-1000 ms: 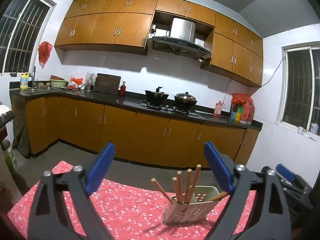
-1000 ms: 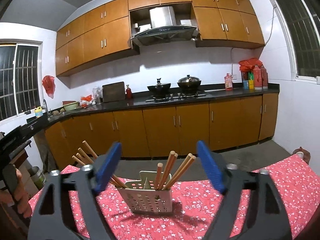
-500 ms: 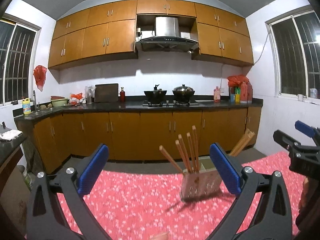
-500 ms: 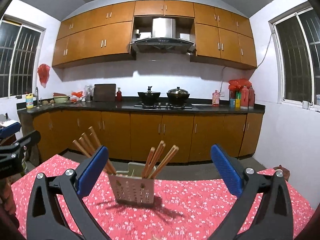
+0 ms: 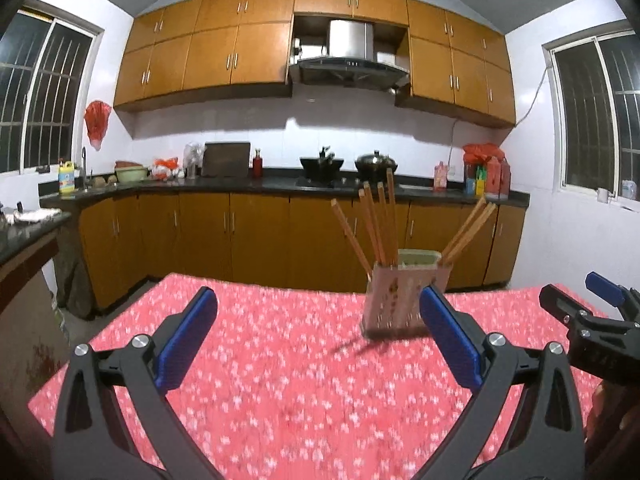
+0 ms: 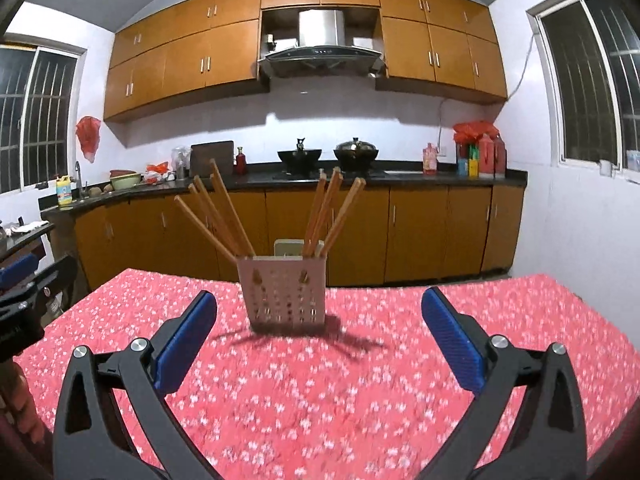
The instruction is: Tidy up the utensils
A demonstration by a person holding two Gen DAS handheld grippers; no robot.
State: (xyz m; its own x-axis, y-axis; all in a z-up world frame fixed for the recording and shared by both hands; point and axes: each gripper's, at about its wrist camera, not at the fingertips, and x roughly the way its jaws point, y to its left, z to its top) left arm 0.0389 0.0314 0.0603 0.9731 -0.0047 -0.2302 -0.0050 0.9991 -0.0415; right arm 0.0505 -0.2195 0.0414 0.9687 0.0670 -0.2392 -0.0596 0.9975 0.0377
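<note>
Chopsticks (image 6: 224,216) — 7, in 1 holder (image 6: 286,294) — both tools wide apart.

A red floral tablecloth (image 6: 320,380) filled the lower frame. Behind it ran orange-brown base cabinets (image 6: 420,232) under a dark countertop (image 6: 400,176). Two black pots (image 6: 356,154) sat mid-frame beneath a steel range hood (image 6: 320,44). Barred windows (image 6: 588,92) flanked both edges. A red bag (image 6: 88,138) hung at left.

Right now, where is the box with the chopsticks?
The chopstick holder stands upright on the red flowered tablecloth, straight ahead in the right wrist view and ahead to the right in the left wrist view.
</note>
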